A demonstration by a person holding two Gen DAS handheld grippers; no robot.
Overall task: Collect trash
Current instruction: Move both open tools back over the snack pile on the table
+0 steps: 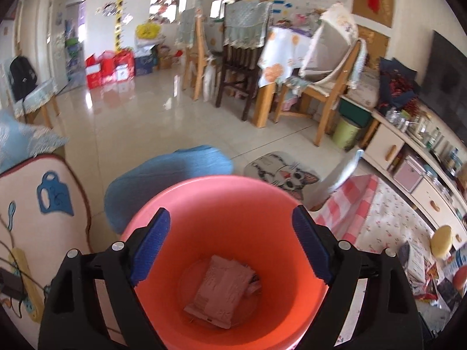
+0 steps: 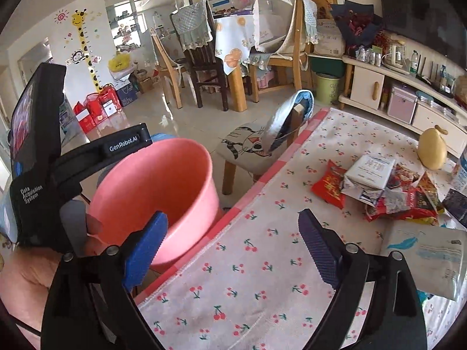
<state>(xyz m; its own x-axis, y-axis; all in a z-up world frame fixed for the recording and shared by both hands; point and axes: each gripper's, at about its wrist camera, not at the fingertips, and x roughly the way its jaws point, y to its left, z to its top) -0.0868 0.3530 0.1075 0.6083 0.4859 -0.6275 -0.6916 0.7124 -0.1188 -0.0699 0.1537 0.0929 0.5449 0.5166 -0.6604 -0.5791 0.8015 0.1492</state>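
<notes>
A pink bucket (image 1: 221, 186) fills the lower part of the left wrist view, and a pale flat wrapper (image 1: 224, 288) lies on its bottom. My left gripper (image 1: 232, 221) hangs open over the bucket's mouth, nothing between its blue pads. In the right wrist view the same bucket (image 2: 163, 180) stands off the table's left edge. My right gripper (image 2: 233, 218) is open above the cherry-print tablecloth (image 2: 256, 268) and holds nothing. Trash lies at the right on the table: a red snack wrapper (image 2: 329, 186), a white box (image 2: 370, 172) and crumpled red wrappers (image 2: 402, 201).
A white plastic bag (image 2: 432, 259) with blue print and a yellow pear-shaped object (image 2: 432, 151) lie near the trash. A cat-cushion stool (image 2: 248, 148) stands past the table's edge. Beyond are dining chairs (image 2: 204, 58), a green bin (image 2: 327, 87) and a low cabinet (image 2: 367, 87). A hand (image 2: 26, 277) holds the left tool.
</notes>
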